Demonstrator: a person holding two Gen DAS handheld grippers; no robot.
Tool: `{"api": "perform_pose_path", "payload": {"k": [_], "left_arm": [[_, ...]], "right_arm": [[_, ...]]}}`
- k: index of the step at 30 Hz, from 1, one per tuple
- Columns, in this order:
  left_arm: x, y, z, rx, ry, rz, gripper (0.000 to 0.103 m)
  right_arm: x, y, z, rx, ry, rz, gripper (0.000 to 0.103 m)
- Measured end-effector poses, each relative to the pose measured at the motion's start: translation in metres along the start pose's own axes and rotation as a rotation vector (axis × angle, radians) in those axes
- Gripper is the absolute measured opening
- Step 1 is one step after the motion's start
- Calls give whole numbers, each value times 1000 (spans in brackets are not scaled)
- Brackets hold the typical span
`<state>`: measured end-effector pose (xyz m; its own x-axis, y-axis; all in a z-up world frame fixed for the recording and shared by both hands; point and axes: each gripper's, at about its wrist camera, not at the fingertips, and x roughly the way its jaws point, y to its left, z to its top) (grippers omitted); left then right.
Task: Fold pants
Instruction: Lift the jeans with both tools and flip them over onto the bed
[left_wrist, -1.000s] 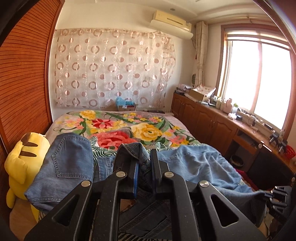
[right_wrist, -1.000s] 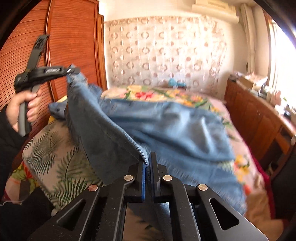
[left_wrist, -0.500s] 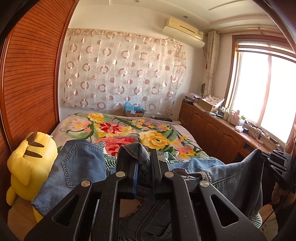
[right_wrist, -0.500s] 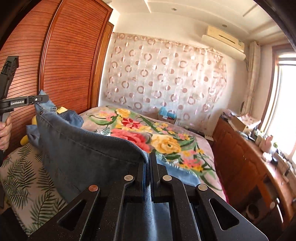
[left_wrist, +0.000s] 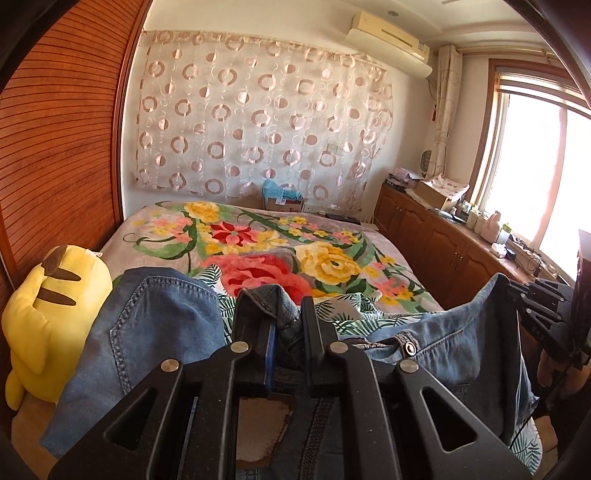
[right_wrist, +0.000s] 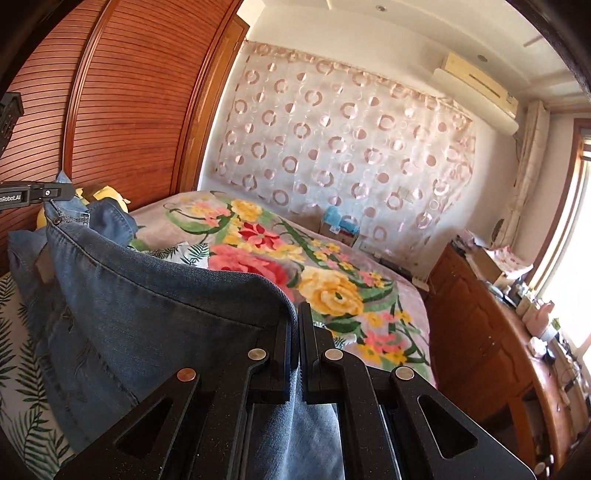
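Note:
Blue denim pants (left_wrist: 155, 332) hang between my two grippers above the near end of the bed. My left gripper (left_wrist: 286, 306) is shut on a bunched part of the waistband, with the button (left_wrist: 408, 347) just right of it. My right gripper (right_wrist: 295, 314) is shut on the other edge of the pants (right_wrist: 147, 317), which stretch to the left gripper at the far left (right_wrist: 55, 192). The right gripper also shows at the right edge of the left wrist view (left_wrist: 517, 291). The lower part of the pants is hidden below both grippers.
The bed carries a floral blanket (left_wrist: 266, 240) and a palm-leaf sheet (right_wrist: 22, 369). A yellow plush toy (left_wrist: 48, 314) sits at the left by the wooden wardrobe (left_wrist: 55, 147). Wooden cabinets (left_wrist: 443, 251) with clutter run under the window on the right.
Both grippers have risen, lifting the pants off the bed. The right gripper has swung right and tilted, pulling the waistband taut between the two grippers.

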<state>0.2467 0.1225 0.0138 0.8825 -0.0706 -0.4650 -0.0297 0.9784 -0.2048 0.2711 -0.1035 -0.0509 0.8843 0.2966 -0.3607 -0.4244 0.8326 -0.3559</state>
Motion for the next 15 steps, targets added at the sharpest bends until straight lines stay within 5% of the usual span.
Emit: {"api": "perform_pose_path", "payload": {"k": [10,15], "left_arm": [[36,4,-8,19,88,27,17],[28,-2,-17,65,93,51,42]], "right_arm": [[42,-10,7,-1,46,30,3],[55,-12,8,-5,75,45,3]]}}
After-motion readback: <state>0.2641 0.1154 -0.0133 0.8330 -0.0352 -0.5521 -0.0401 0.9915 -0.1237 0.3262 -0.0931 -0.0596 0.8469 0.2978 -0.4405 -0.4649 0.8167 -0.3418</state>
